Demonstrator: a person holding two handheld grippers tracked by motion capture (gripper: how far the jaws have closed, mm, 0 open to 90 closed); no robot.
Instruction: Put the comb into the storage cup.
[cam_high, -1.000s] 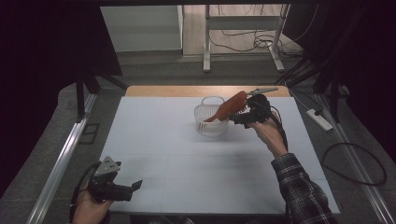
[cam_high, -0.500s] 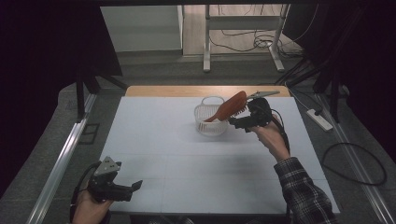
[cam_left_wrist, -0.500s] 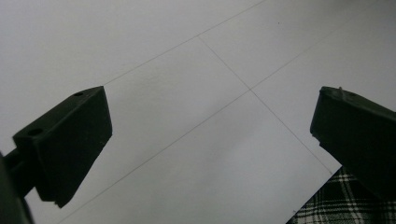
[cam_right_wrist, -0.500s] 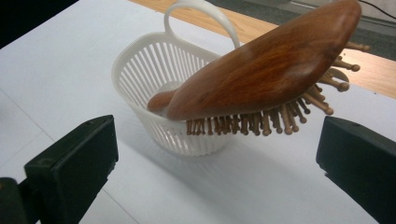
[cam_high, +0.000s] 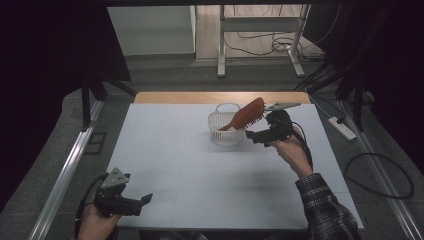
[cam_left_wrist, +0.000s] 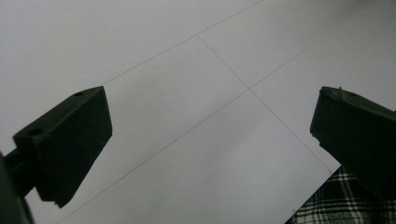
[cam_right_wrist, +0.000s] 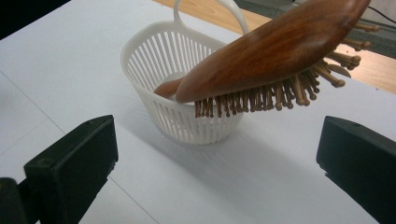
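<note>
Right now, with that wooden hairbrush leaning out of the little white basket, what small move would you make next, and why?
Probably draw the right gripper back toward the person. Its jaws stand wide open and apart from the hairbrush, whose handle end already sits inside the basket while the bristled head leans over the rim. The brush looks released, so nothing seems left to grip. The left gripper sits open near the table's front edge.

Dim room, evenly lit table, soft shadows
</note>
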